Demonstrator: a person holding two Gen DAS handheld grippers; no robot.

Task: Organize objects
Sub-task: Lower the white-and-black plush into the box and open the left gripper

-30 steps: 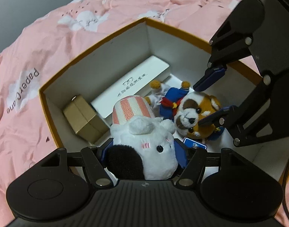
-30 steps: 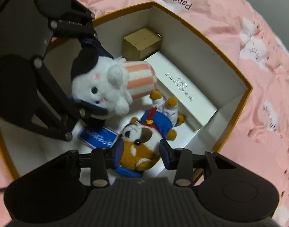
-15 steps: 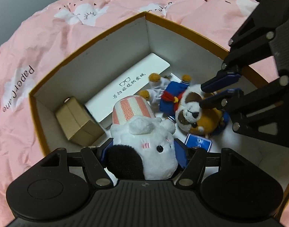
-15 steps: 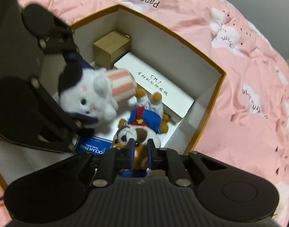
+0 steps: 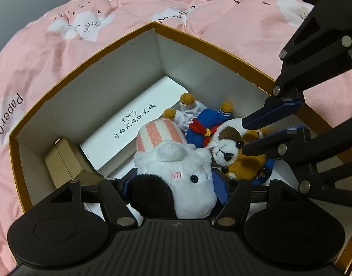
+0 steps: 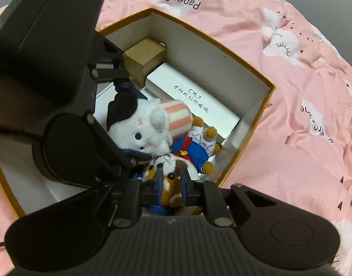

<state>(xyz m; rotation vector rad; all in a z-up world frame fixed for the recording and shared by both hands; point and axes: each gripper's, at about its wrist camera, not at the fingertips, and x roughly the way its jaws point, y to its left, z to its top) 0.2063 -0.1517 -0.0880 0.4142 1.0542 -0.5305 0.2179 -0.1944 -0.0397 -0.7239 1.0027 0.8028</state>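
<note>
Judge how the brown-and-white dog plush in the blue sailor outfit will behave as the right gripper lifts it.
The dog plush looks soft: the right gripper pinches its head narrow, so it probably squashes rather than slips. Its body and limbs trail loose, so they will likely dangle. It seems light, and may brush the white plush pressed against it.

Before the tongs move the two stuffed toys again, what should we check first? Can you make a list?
1. Left tongs gripping the white plush: ok.
2. Right tongs gripping the brown dog plush: ok.
3. Toys apart: not ok, the white plush touches the dog.
4. Orange box rim above clear: ok.
5. Dog's feet free of the white glasses case: cannot tell.
</note>
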